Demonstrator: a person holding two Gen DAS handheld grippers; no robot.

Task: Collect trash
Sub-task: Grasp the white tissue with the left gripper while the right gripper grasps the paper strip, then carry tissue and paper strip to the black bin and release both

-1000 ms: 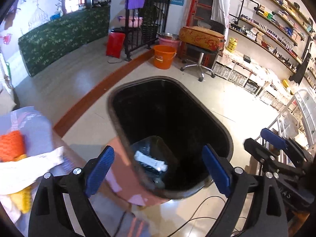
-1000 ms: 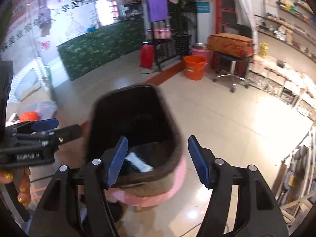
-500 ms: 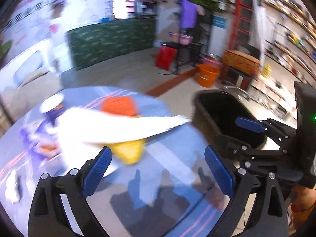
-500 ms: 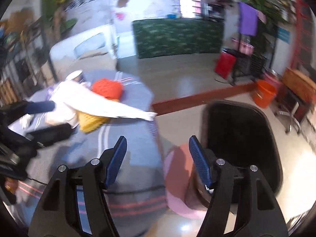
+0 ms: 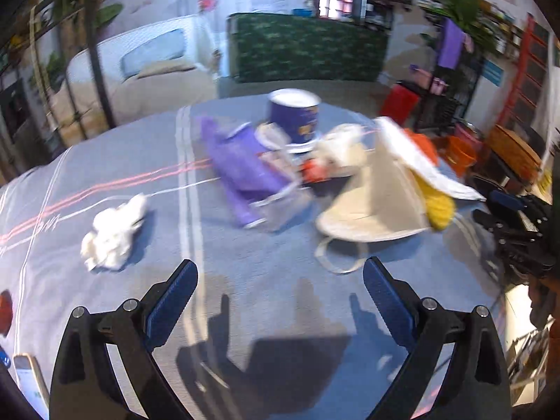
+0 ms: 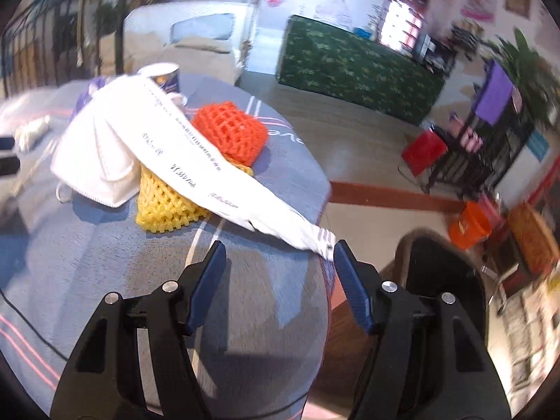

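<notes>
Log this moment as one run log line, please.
task: collect trash | left hand-held gripper: open, empty, over table | right hand-held gripper: open, empty, near long paper strip | black bin: beside table

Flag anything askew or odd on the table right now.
The long white paper strip drapes over the orange and yellow foam nets, its end overhanging the table edge near the open right claw.

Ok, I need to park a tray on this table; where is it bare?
Bare cloth lies ahead of the left hand-held gripper, between the tissue wad and mask. Crowded beyond: purple bag, cup, nets, receipt.
</notes>
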